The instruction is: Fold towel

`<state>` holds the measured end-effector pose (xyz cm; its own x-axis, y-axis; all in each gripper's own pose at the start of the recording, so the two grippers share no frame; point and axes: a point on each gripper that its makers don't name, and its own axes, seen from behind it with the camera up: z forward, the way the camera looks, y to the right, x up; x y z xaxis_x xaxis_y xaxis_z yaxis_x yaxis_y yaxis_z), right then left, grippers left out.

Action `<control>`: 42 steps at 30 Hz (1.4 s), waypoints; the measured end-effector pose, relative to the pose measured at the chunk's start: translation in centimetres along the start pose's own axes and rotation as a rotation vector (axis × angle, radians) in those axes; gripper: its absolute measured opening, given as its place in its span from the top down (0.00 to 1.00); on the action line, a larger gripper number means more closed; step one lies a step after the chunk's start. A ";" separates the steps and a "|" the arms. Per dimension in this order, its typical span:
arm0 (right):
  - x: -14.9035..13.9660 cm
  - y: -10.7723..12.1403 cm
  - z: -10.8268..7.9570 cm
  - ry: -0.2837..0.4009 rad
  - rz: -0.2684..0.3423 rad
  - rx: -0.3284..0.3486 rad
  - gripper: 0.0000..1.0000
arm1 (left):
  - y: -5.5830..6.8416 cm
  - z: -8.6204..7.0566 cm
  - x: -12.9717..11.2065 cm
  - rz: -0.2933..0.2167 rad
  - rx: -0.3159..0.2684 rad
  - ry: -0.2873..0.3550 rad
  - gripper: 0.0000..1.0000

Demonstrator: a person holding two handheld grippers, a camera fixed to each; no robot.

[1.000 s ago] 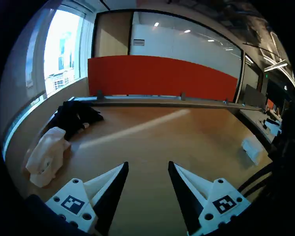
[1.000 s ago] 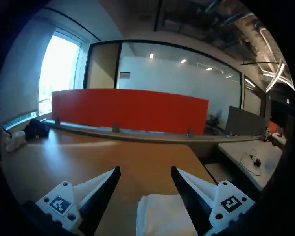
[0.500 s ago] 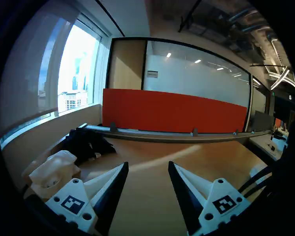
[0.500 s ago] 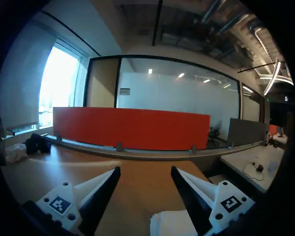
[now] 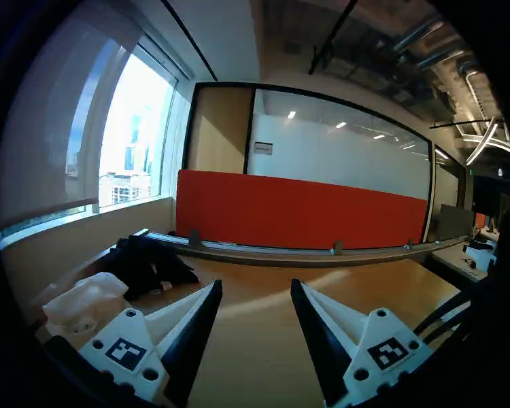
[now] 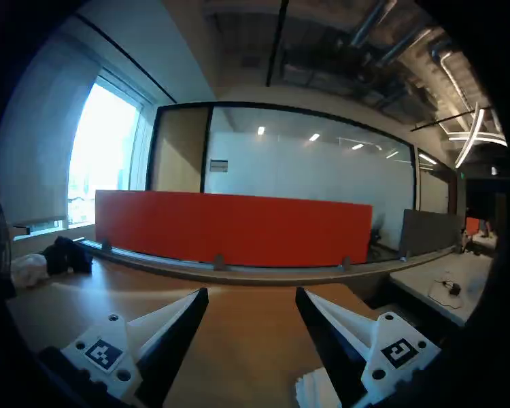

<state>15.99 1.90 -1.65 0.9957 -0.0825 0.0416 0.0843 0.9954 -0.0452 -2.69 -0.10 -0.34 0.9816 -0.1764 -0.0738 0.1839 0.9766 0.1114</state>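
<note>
No legible words, numbers or brand names. Black-and-white square markers (image 5: 124, 352) printed on both white fingers of the left gripper (image 5: 255, 282): blocky code patterns only, without letters or digits. Same sort of marker pair (image 6: 103, 355) on the fingers of the right gripper (image 6: 251, 291), likewise pattern only. Small pale plaque (image 5: 262, 147) mounted on the far wall beside the glass partition, with dark lines across it, too small and blurred to read.
</note>
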 end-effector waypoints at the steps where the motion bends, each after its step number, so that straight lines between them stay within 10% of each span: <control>1: -0.1 -0.5 0.0 0.002 -0.004 0.002 0.00 | -0.2 0.0 -0.2 -0.002 0.001 0.004 0.26; 42: -4.4 -5.7 -0.7 -0.014 0.050 0.033 0.00 | -3.5 2.7 -12.1 0.083 0.013 0.061 0.26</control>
<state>11.14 -3.49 -2.31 0.9980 -0.0318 0.0543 0.0327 0.9994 -0.0150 -15.05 -1.70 2.86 0.9884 -0.0870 -0.1241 0.1033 0.9858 0.1320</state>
